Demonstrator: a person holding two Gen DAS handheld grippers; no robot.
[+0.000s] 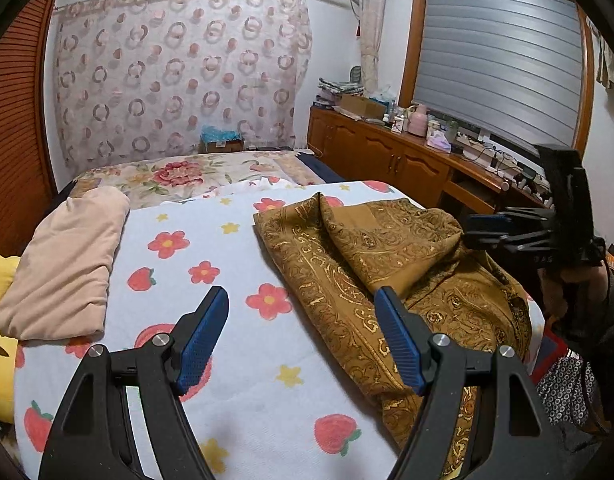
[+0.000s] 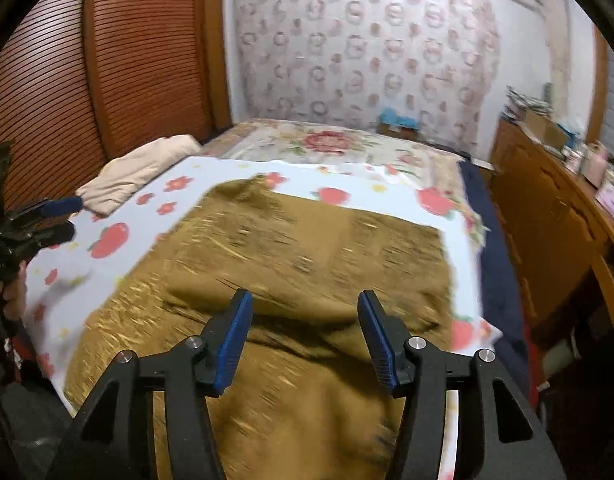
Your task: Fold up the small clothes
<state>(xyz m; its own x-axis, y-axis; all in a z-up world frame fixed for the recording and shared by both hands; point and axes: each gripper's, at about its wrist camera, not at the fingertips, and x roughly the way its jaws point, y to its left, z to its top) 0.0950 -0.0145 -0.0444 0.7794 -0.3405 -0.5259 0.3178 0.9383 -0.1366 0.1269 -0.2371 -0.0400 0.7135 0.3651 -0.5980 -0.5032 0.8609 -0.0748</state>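
Item: mustard paisley-print cloth (image 1: pixel 391 264), half-folded on a bed, both claws free of it.

The cloth lay rumpled on the strawberry-and-flower sheet (image 1: pixel 227 264), directly beneath and ahead of the right claw (image 2: pixel 305 336), whose jaws stood spread with nothing pinched, apparently so the fold could settle. The left claw (image 1: pixel 301 336) hung spread and empty at the cloth's left edge, seemingly placed to take that edge next. A folded beige garment (image 1: pixel 67 264) sat well left of it, likely finished.

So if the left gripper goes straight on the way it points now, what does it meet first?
Probably the sheet, just beside the brown cloth; the left gripper is open and tilted down. Depth is unclear.
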